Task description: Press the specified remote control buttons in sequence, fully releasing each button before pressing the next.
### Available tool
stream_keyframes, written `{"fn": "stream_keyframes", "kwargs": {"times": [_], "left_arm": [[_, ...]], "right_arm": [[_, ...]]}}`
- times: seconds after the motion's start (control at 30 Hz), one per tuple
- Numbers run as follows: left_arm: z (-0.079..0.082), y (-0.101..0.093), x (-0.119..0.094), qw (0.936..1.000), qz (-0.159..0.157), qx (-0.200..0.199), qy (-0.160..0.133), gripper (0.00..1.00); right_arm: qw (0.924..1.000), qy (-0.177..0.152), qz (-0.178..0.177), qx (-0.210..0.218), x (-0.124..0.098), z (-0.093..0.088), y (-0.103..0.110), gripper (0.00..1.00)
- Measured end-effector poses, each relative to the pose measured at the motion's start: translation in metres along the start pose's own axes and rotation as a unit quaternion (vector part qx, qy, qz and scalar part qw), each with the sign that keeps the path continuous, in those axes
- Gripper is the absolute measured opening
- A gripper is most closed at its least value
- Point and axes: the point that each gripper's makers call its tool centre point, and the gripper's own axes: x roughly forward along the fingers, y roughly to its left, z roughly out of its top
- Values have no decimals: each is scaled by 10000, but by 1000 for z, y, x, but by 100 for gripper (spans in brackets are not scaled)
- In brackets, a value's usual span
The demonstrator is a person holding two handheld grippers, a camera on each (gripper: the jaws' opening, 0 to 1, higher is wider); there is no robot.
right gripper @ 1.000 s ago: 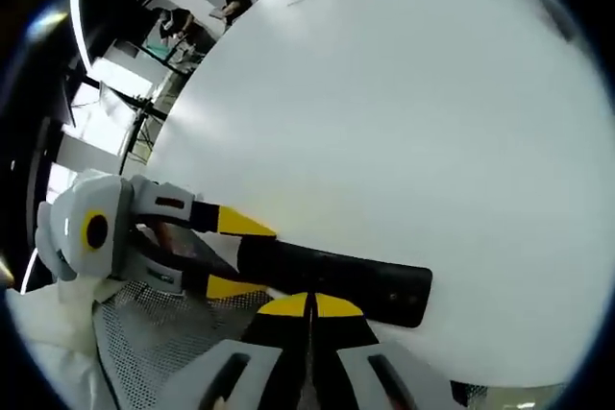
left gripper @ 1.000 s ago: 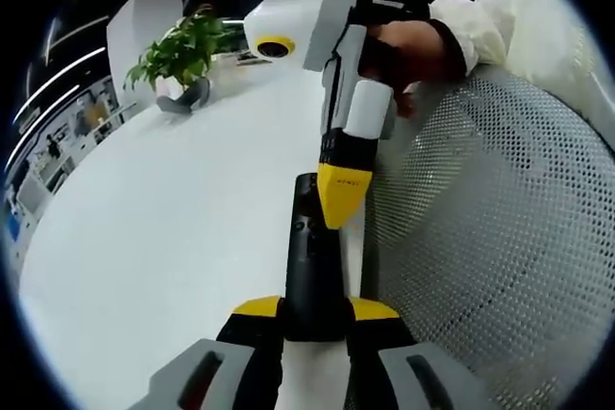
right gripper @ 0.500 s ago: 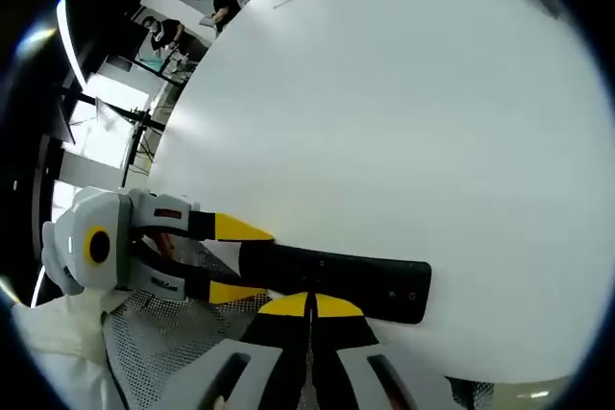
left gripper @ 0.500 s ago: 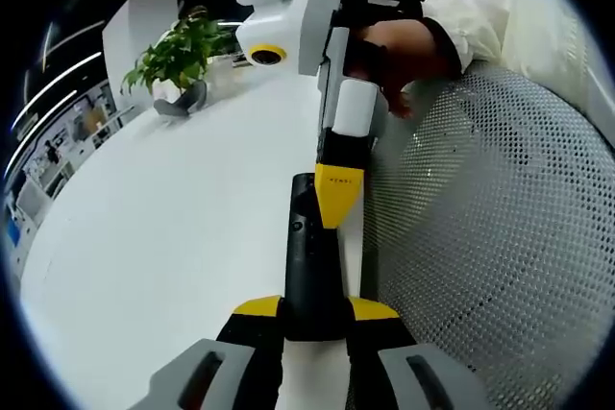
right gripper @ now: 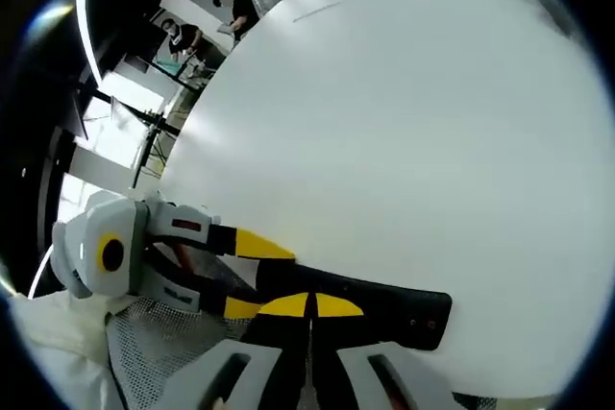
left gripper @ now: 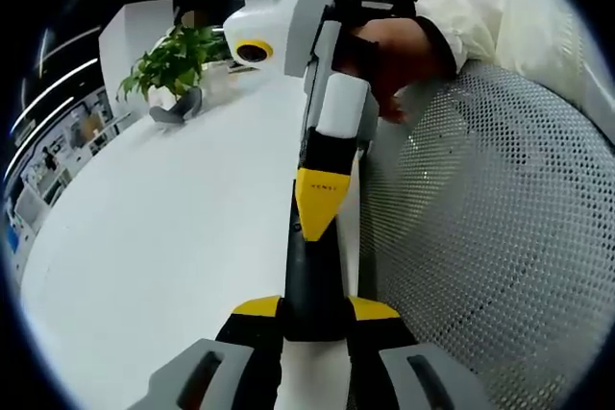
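Note:
A black remote control [left gripper: 312,285] lies lengthwise on the white table [left gripper: 173,237]. My left gripper [left gripper: 314,307] is shut on its near end, with a yellow fingertip on each side. My right gripper [left gripper: 316,218] reaches in from above, shut, its yellow tips pointing down onto the remote's top face around the middle and hiding the far half. In the right gripper view the remote [right gripper: 384,302] runs across just past my shut right gripper [right gripper: 309,304]. The left gripper [right gripper: 252,276] clamps the remote's left end. Small buttons show near the remote's right end.
A potted plant [left gripper: 173,60] stands at the table's far side. A white mesh chair back [left gripper: 480,237] stands close on the right, and a person's sleeve and hand [left gripper: 404,45] hold the right gripper. People [right gripper: 235,12] stand far off beyond the table [right gripper: 404,141].
The right gripper's tips have slid along the remote toward the left gripper and now cover more of its far half. The left gripper's hold on the remote is unchanged.

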Motion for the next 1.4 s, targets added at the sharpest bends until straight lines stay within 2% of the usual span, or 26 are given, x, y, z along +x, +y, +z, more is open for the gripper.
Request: {"fn": "stream_keyframes", "kwargs": {"times": [0.07, 0.2, 0.3, 0.33, 0.37, 0.4, 0.57, 0.8, 0.93, 1.23, 1.4], "left_arm": [[0, 0, 0, 10000, -1, -44, -4, 25], [0, 0, -1, 10000, 5, -49, -2, 25], [0, -2, -1, 10000, -8, -41, -11, 25], [0, -2, -1, 10000, -8, -33, -6, 25], [0, -2, -1, 10000, -6, -35, -4, 25], [0, -2, -1, 10000, -8, -45, -8, 25], [-1, -1, -1, 10000, -12, -95, -14, 25], [-4, -1, -3, 9998, -44, -213, 37, 25], [-4, -1, -3, 9998, -52, -170, 53, 24], [-4, -1, -3, 9998, -50, -194, 62, 25], [-4, -1, -3, 9998, -49, -199, 57, 25]], "right_arm": [[9999, 3, -70, -113, 0, 0, -1, 0], [10000, -1, -46, -54, 0, 1, -1, 0], [9999, -87, 98, 42, 0, 4, 2, 0], [9999, -81, 87, 46, 1, 4, 1, 0], [10000, -10, -79, -22, 1, 1, -3, 0], [10000, -54, 16, 1, 1, 3, 1, 0], [9999, -70, -61, -118, 1, 2, 1, 0], [9999, -100, -26, -3, 1, 3, 0, 0], [9997, -78, -153, -181, 2, 4, -1, 0], [9992, -69, -165, -352, 2, 4, 1, 0], [9997, -61, -85, -224, 1, 4, 4, 0]]}}
